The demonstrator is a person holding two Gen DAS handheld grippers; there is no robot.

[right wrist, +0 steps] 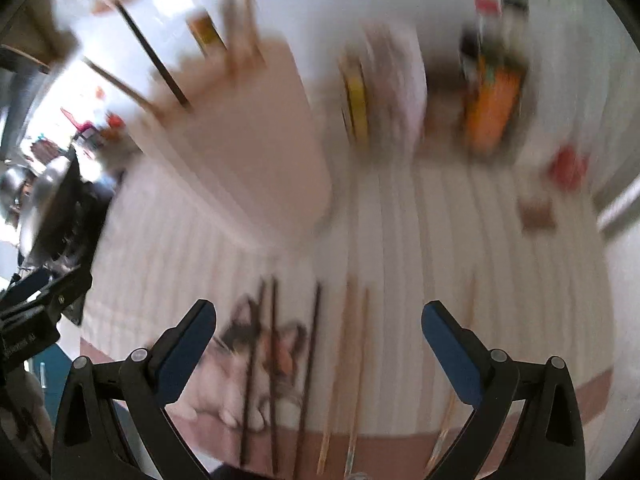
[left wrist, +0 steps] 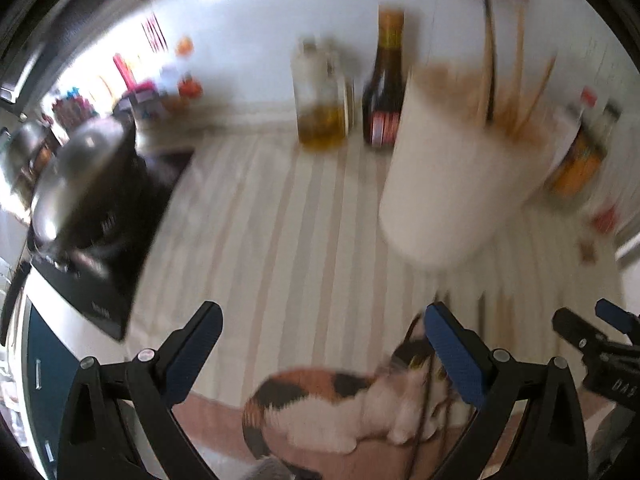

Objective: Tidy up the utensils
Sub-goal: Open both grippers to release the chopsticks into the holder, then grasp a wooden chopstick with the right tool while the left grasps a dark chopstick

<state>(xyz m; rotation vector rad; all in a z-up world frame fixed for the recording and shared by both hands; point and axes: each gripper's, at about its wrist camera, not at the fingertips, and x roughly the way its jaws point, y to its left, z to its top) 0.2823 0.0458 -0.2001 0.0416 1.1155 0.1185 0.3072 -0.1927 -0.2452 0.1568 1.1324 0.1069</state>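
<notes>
Both wrist cameras looked steeply down, close over the striped mat [left wrist: 280, 220]; both showed the white utensil holder [right wrist: 248, 148].

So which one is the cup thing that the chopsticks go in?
Find the striped mat with the cat picture. At its far right stands a tall white holder, beside the dark sauce bottle. It alone has no cap or label, and chopsticks stick out of its open top.
</notes>
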